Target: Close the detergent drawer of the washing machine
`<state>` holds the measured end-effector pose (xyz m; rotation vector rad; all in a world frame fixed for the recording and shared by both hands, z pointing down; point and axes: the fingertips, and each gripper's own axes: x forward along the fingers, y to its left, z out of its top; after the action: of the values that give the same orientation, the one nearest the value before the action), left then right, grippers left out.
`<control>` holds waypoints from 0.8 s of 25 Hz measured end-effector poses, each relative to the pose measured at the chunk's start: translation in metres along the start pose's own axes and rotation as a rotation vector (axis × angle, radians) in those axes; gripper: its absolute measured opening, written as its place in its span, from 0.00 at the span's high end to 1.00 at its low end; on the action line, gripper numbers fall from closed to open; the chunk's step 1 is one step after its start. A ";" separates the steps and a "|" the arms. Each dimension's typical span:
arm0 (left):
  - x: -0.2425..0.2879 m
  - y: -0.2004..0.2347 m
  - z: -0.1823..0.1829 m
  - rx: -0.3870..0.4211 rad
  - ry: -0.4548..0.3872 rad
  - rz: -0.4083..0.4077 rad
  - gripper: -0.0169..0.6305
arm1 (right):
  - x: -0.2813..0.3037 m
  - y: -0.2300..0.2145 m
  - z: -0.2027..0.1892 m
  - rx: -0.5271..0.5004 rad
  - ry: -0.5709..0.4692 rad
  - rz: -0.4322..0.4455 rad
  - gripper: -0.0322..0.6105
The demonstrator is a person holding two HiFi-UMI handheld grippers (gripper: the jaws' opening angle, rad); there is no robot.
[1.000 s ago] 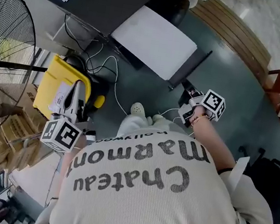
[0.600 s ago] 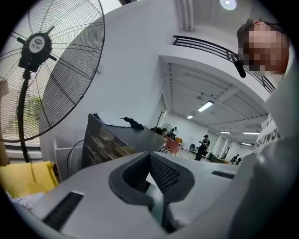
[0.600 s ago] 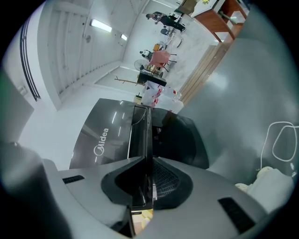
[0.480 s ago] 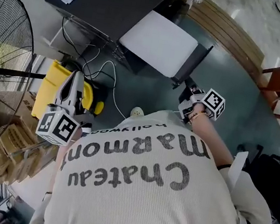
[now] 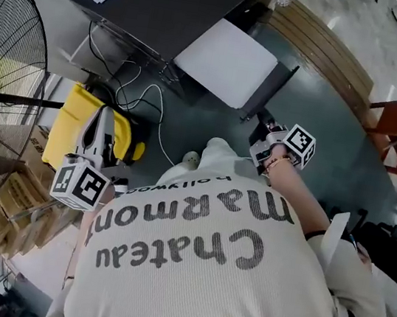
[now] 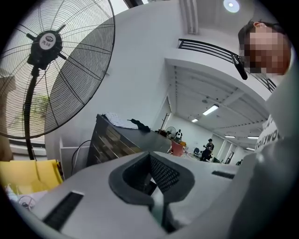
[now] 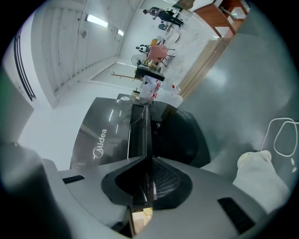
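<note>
My right gripper (image 7: 144, 168), lower centre, is clenched on the drawer (image 7: 138, 133) edge, aligned to push it into the washer (image 7: 99, 140). My left gripper (image 6: 154, 193) is closed, empty and aside.

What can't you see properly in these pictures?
- Inside of the detergent drawer: the right gripper view sees it edge-on, and the right gripper covers its near end.
- Front of the washing machine: the head view shows only its white top.
- Fan: cut off by the head view's left edge.
- Distant people: too small in the left gripper view.
</note>
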<state>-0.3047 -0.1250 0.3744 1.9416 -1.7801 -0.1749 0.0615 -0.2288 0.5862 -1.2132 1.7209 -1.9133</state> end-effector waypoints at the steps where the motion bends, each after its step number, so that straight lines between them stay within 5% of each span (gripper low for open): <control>1: -0.001 0.000 0.000 -0.001 -0.002 0.008 0.96 | 0.001 0.001 -0.001 -0.004 0.013 -0.001 0.86; 20: 0.009 -0.007 0.011 -0.008 -0.026 0.101 0.96 | 0.020 0.004 0.006 -0.064 0.157 -0.023 0.91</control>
<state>-0.3023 -0.1364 0.3638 1.8469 -1.8867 -0.1729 0.0525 -0.2476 0.5897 -1.1360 1.8672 -2.0307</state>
